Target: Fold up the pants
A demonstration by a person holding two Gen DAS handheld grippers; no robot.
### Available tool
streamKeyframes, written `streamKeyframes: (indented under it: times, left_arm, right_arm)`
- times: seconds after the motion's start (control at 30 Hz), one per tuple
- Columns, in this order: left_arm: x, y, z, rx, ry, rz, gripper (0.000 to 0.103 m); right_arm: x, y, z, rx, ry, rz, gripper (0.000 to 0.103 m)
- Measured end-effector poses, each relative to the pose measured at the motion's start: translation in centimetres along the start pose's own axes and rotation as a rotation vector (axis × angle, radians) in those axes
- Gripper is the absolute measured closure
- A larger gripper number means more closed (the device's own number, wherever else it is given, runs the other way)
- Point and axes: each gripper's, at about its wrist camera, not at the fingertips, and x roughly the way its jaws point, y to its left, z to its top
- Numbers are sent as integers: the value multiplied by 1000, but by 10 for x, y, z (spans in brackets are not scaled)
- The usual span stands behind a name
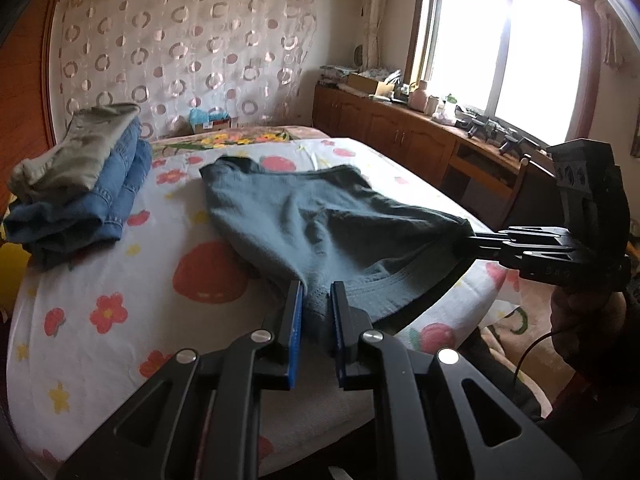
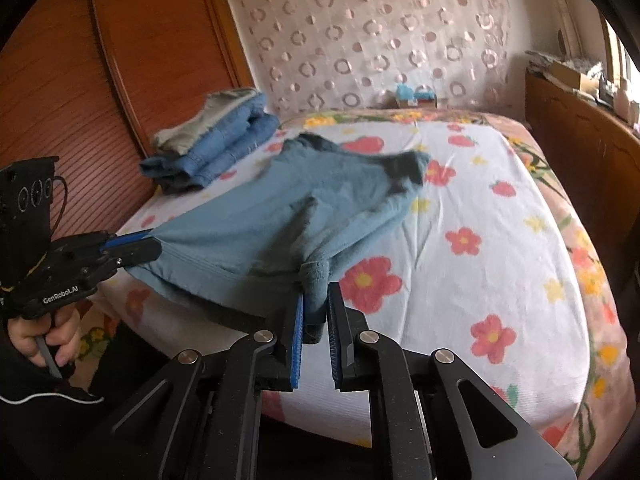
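Left wrist: both tongs [image 1: 316,292] [image 2: 316,296] clamp teal pants [image 1: 320,216] off bed [image 1: 120,300].

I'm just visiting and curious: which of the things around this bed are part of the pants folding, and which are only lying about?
Part of the job:
- grey-blue pants, near edge pinched at both corners
- left tool, shut on the pants
- right tool, shut on the pants
- flowered bed sheet beneath

Just lying about:
- stack of folded clothes
- small box by the curtain
- clutter on the wooden cabinet
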Motion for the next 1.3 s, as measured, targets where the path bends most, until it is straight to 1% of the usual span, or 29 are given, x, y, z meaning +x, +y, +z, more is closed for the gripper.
streamKeyframes:
  times: [0.07,0.17,0.37,0.6,0.73,0.87,1.1,1.3]
  left_arm:
    - [-4,0,2,0,-9,-4,92]
    - [-15,1,8,-21,-42,-10,92]
    - [-38,-6,20,-1,-98,-28,92]
    - [-51,-7,29,5,-134,-53,92]
    - [-34,5,34,-13,-113,-61,92]
    - [-11,19,47,-18,-88,-52,92]
    - [15,36,74,-13,-95,-22,92]
    - [35,49,87,-30,-91,3,92]
  right_arm:
    - [-6,1,2,-5,-13,4,95]
    - [-16,3,5,-8,-33,12,95]
    - [-34,9,13,-23,-79,24,95]
    - [-49,15,21,-47,-114,24,95]
    - [-44,13,25,-48,-109,20,95]
    - [-23,6,37,-46,-85,2,95]
    - [11,-11,63,-39,-67,-46,95]
    - [32,-21,83,-38,-68,-84,95]
